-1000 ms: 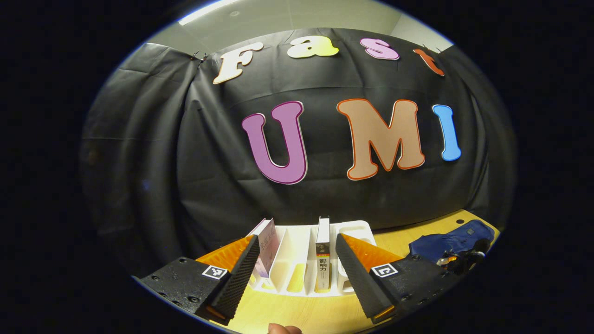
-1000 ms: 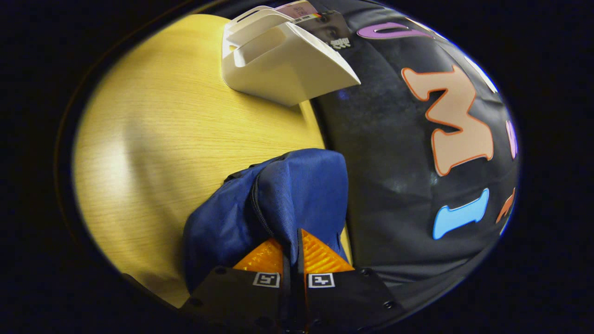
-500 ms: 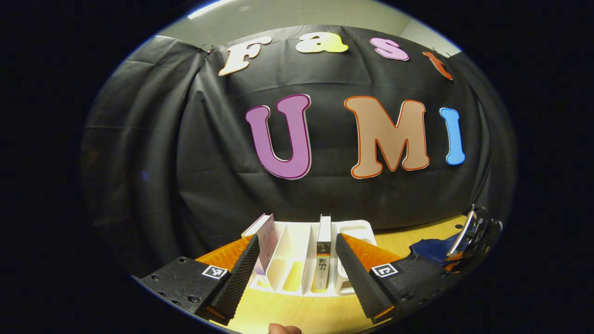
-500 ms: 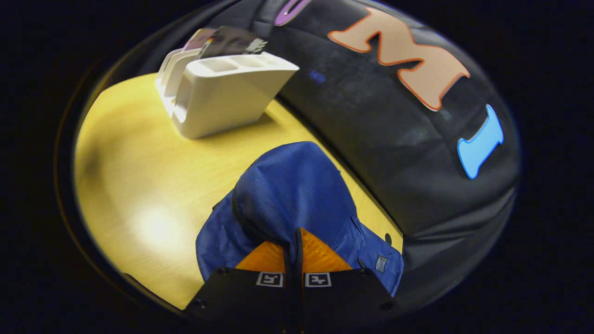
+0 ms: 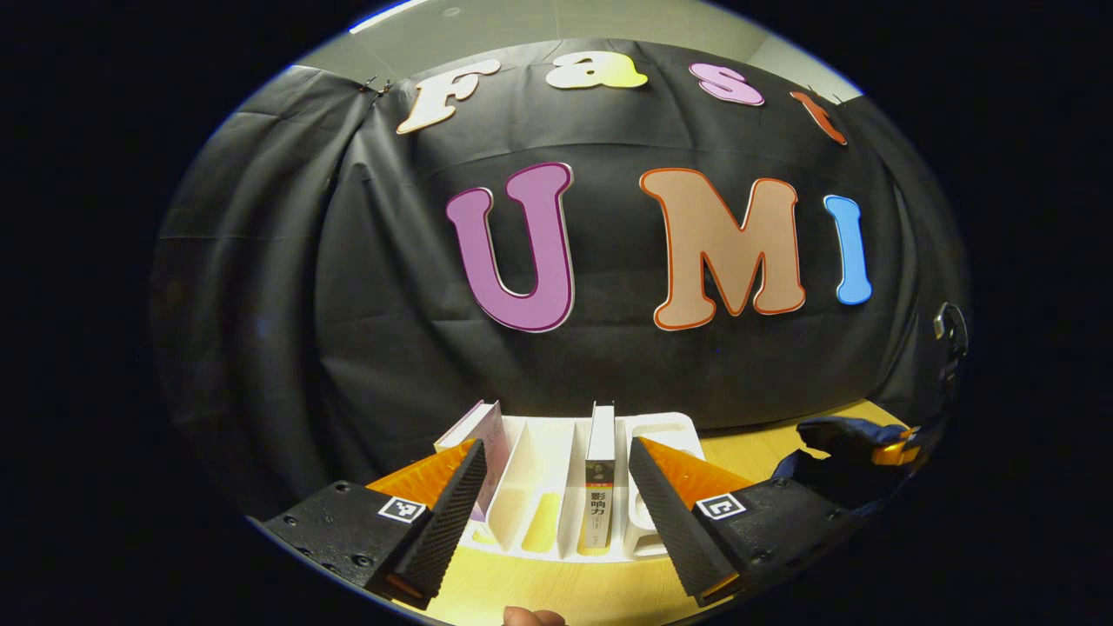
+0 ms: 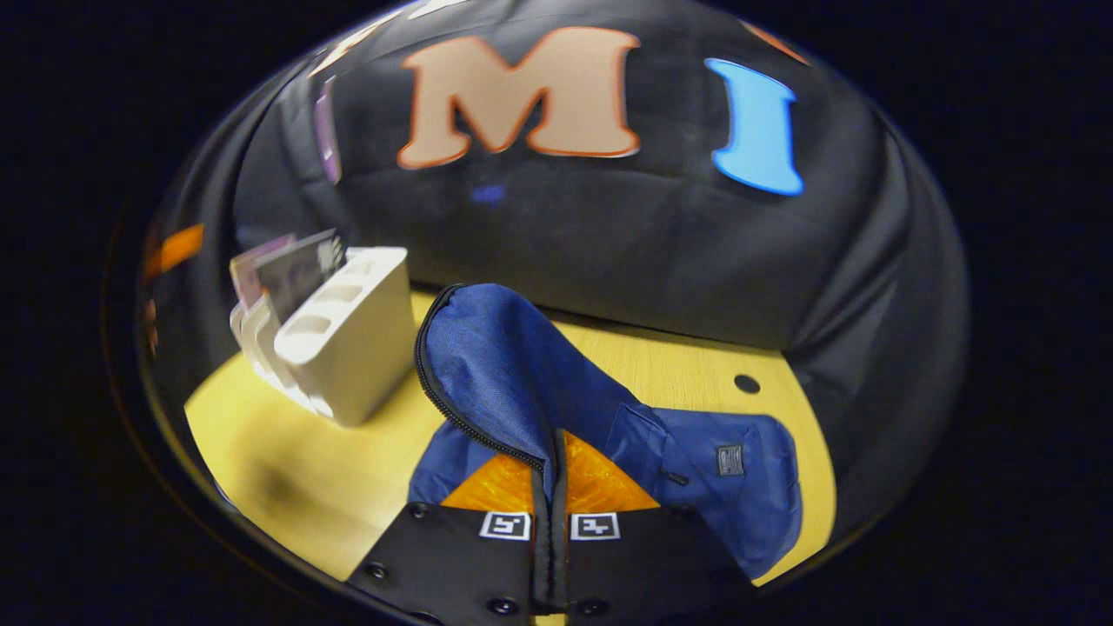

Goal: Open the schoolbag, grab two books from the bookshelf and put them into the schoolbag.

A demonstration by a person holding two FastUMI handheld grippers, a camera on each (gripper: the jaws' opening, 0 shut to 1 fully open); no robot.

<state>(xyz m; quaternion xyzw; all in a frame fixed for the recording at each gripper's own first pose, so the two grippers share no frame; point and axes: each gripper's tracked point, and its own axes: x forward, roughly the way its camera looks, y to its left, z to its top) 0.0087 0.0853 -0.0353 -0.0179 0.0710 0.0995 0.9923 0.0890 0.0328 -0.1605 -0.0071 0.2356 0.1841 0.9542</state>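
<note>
The right gripper (image 6: pixel 556 461) has its fingers pinched tight on the flap of the blue schoolbag (image 6: pixel 522 374), right by the zipper edge. The bag lies on the yellow tabletop (image 6: pixel 348 469), just beside the white bookshelf (image 6: pixel 348 348). The bag is soft cloth & prob. light, so it flops and folds; a pinch at the zipper edge looks like the best place to lift it open

The left gripper (image 5: pixel 552 487) has its fingers wide apart w/ nothing in them, aimed at the bookshelf (image 5: pixel 556 461). A thin book (image 5: pixel 600 469) stands up in one slot and a pink book (image 5: pixel 487 443) leans in the far left slot. Books are stiff & flat w/ smooth covers, maybe a bit slippy. I'd squeeze one across its two covers near the top edge, then pull straight up
</note>
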